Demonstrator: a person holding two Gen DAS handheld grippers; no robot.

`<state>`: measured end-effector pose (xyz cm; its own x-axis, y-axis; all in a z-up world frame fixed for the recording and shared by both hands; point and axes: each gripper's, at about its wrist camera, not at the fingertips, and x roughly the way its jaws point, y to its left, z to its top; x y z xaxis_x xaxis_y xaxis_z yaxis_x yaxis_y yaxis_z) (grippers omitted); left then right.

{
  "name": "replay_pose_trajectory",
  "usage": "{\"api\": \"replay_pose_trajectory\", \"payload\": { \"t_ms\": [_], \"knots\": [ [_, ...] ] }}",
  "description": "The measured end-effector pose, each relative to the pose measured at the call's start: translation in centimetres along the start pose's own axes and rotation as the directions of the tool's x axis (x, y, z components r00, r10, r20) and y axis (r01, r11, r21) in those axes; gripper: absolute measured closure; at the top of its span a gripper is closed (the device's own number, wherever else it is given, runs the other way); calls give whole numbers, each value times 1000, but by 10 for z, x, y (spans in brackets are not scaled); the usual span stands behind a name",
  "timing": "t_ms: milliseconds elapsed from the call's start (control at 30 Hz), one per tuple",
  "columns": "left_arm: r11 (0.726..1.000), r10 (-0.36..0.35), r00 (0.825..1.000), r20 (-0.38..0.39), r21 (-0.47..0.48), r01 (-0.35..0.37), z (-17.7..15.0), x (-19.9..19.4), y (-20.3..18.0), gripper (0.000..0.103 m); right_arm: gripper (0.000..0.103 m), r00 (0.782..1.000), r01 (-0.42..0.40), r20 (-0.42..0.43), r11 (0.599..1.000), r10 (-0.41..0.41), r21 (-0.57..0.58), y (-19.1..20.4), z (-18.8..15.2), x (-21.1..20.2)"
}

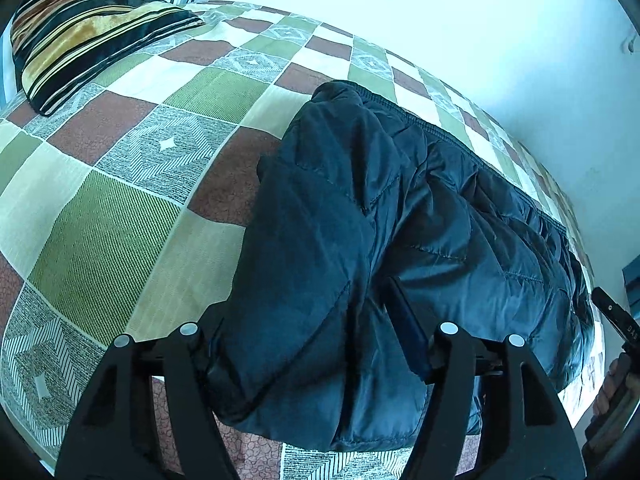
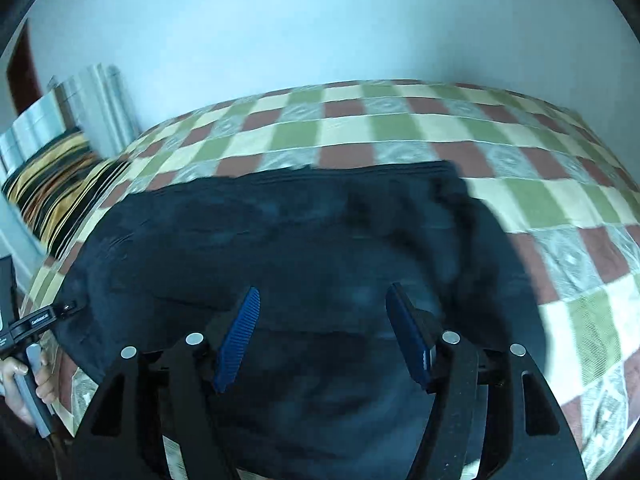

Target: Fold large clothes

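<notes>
Your left gripper [image 1: 316,344] sits low over the dark navy quilted puffer jacket [image 1: 400,240], with a thick fold of the padded fabric bunched up between its fingers; only the right blue pad [image 1: 404,332] shows, the left one is buried under the cloth, so you cannot tell for sure whether the jaws are clamped on it or merely wide around it. The jacket stretches ahead and off to the right of that gripper, lying on the checked bedspread of green, cream, maroon and grey squares [image 1: 132,184]. Far ahead to the left lies a striped gold, black and brown cushion [image 1: 80,28].

Your right gripper [image 2: 322,334] hovers above the same jacket [image 2: 280,248], its blue ribbed pads [image 2: 240,340] spread wide apart with nothing between them. This view is motion-blurred. The bedspread [image 2: 520,200] runs ahead and to the right.
</notes>
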<state>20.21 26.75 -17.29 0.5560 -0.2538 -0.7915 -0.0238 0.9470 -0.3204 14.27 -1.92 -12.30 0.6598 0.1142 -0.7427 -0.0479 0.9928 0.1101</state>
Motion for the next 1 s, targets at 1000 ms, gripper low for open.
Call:
{"api": "replay_pose_trajectory", "payload": {
  "t_ms": [1000],
  "knots": [
    [983,-67,981,-182,154,96,54,43,0,29,37,994,42,-95,997,-47,-59,62,-12,68]
  ]
}}
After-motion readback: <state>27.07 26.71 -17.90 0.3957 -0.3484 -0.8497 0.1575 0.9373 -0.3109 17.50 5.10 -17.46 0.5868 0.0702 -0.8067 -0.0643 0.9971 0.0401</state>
